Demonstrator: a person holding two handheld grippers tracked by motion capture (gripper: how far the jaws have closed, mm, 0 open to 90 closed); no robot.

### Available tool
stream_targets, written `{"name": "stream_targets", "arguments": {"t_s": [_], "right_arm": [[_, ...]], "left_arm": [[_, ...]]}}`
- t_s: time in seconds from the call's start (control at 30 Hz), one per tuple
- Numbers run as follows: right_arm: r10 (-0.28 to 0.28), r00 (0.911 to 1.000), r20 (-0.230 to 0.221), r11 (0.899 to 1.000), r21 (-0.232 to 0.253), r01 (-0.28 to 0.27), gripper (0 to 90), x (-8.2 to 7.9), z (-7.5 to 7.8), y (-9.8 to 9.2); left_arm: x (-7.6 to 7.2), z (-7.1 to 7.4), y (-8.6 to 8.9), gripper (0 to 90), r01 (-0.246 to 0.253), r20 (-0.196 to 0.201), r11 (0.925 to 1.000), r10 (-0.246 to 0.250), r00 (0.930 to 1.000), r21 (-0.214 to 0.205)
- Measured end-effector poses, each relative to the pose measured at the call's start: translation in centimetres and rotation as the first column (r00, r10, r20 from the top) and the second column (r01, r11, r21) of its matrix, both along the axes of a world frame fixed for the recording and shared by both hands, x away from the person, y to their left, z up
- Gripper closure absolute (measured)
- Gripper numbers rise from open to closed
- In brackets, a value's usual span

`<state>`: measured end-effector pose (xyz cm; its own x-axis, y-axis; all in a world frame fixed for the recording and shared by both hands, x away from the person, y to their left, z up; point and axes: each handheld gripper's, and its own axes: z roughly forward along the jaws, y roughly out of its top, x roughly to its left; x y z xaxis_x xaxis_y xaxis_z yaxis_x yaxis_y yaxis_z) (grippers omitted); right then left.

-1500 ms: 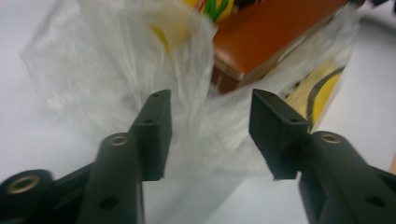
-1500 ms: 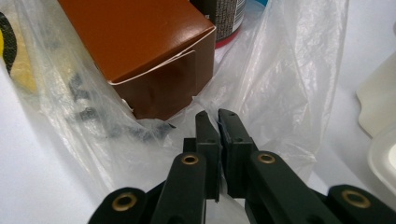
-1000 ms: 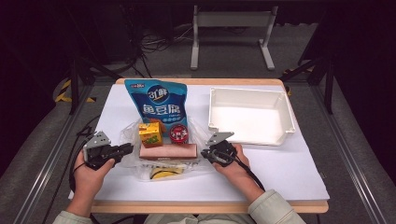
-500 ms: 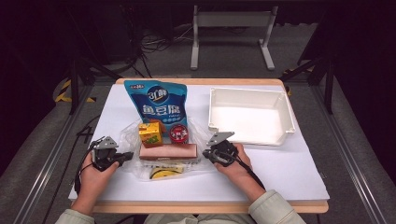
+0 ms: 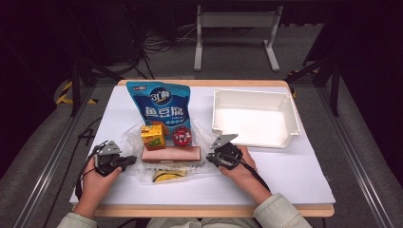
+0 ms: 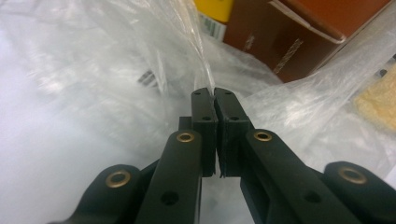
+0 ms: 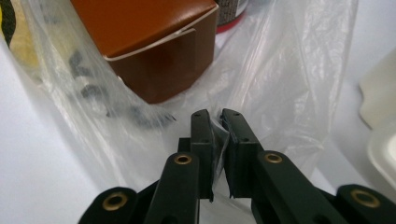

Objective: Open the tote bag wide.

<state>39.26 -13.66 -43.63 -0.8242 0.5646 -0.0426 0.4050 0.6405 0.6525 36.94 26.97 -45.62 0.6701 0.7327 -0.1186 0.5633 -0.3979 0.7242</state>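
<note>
Pinching plastic bag (image 5: pixel 138 142), left gripper (image 6: pixel 215 95), right gripper (image 7: pixel 217 119)

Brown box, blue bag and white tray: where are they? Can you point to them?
Brown box (image 5: pixel 171 154): high view, middle of its top face.
Blue bag (image 5: pixel 161 107): high view, on its printed front.
White tray (image 5: pixel 216 111): high view, on its left wall.

light: bright on table, dark surround | glare: plastic | blur: soft close-ups
</note>
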Motion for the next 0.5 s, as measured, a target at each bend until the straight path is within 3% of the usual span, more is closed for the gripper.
{"name": "stream_targets", "arguments": {"t_s": [0.07, 0.13, 0.2, 0.27, 0.33, 0.37, 0.4, 0.5], "right_arm": [[0.009, 0.9996, -0.026, 1.000, 0.009, -0.009, 72.1, 0.1, 0.1, -0.2], [0.006, 0.9992, -0.041, 1.000, 0.025, -0.005, 68.8, 0.1, 0.1, -0.3], [0.014, 0.9984, -0.055, 0.999, 0.044, -0.012, 62.5, 0.1, 0.2, -0.4], [0.020, 0.9982, -0.057, 0.998, 0.059, -0.016, 56.4, 0.1, 0.3, -0.5], [0.025, 0.9981, -0.056, 0.997, 0.079, -0.021, 52.5, 0.1, 0.4, -0.6], [0.030, 0.9976, -0.062, 0.994, 0.108, -0.023, 49.5, 0.1, 0.6, -0.6], [0.033, 0.9977, -0.060, 0.991, 0.128, -0.025, 48.3, 0.0, 0.9, -0.7], [0.042, 0.9989, -0.019, 0.987, 0.158, -0.038, 41.8, -0.2, 1.7, -0.9]], "left_arm": [[-0.2, 0.0, 0.3, 82.6, -0.003, -0.002, 0.9998, 0.003, 1.0000, -0.018], [-0.3, 0.0, 0.3, 80.8, -0.004, 0.005, 0.9998, 0.004, 1.0000, -0.018], [-0.5, 0.3, 0.4, 73.7, -0.014, 0.012, 0.9994, 0.015, 0.9998, -0.031], [-0.7, 0.4, 0.4, 60.1, -0.042, 0.027, 0.9979, 0.043, 0.9987, -0.048], [-0.8, 0.6, 0.4, 39.8, -0.059, 0.035, 0.9964, 0.061, 0.9975, -0.061], [-1.0, 0.8, 0.5, 39.8, -0.068, 0.051, 0.9947, 0.072, 0.9961, -0.076], [-1.1, 0.9, 0.6, 34.2, -0.067, 0.054, 0.9935, 0.072, 0.9959, -0.092], [-1.5, 1.4, 0.9, 26.6, -0.071, 0.084, 0.9903, 0.081, 0.9931, -0.120]]}}
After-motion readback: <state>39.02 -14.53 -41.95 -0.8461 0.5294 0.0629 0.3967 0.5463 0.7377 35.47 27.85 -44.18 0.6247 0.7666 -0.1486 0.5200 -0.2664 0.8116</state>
